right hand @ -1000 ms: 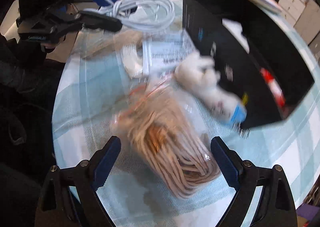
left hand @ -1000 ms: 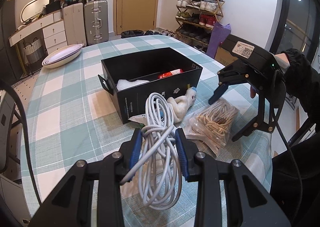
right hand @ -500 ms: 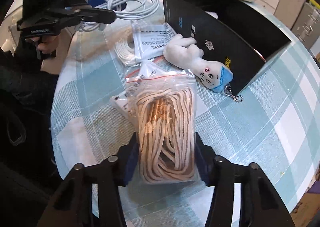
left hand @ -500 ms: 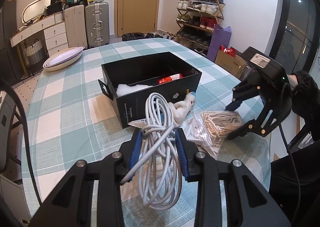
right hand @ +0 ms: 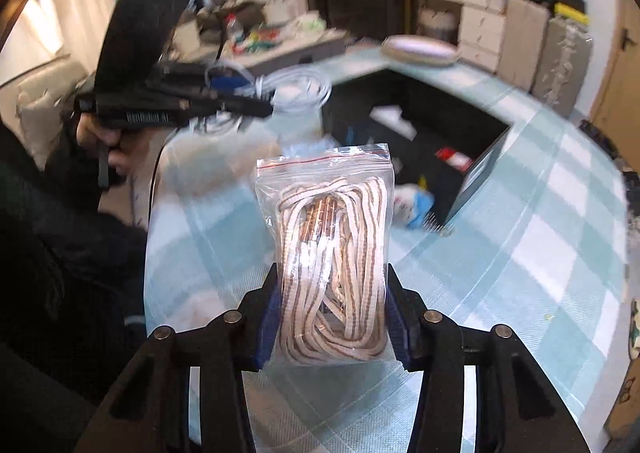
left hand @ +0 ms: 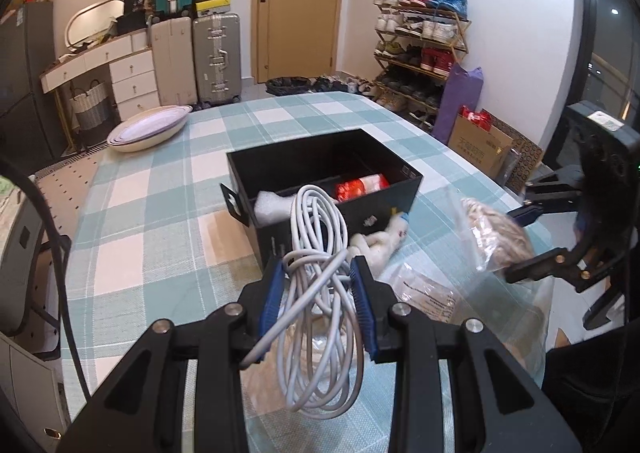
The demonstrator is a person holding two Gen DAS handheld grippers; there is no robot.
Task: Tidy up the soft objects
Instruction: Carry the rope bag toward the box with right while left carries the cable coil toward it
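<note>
The clear zip-seal plastic bag of striped beige-and-brown cord [right hand: 334, 265] hung above the counter between the blue pads of the right tool [right hand: 332, 317], whose jaws were closing on it, the pads already pressing the bag's lower sides. Its red-lined seal pointed away from the camera. In the left wrist view the same bag [left hand: 494, 239] showed at the right, off the cloth, held by the right tool [left hand: 520, 241].

The coiled white cable [left hand: 318, 273] was clamped between the blue pads of the left tool [left hand: 318, 295], its jaws drawn tight together on the bundle; loops hung below the pads and rose above them.

Beyond the cable stood the open black rectangular cardboard box [left hand: 404, 173], on the counter covered by a teal-and-white checked cloth [left hand: 152, 221]. Inside the box lay a white foam-like piece [left hand: 272, 205] in the near left part and a red-and-white packet [left hand: 360, 185] to its right, beyond a divider. Just outside the box's near wall lay a small white plush figure with a blue cap [left hand: 384, 241], touching or almost touching the wall. Nearer the camera a flat clear packet with printed text [left hand: 426, 291] rested on the cloth.

At the counter's far left sat a pale oval bowl [left hand: 148, 129]. A person's hand [right hand: 108, 145] gripped the left tool's handle in the right wrist view.
</note>
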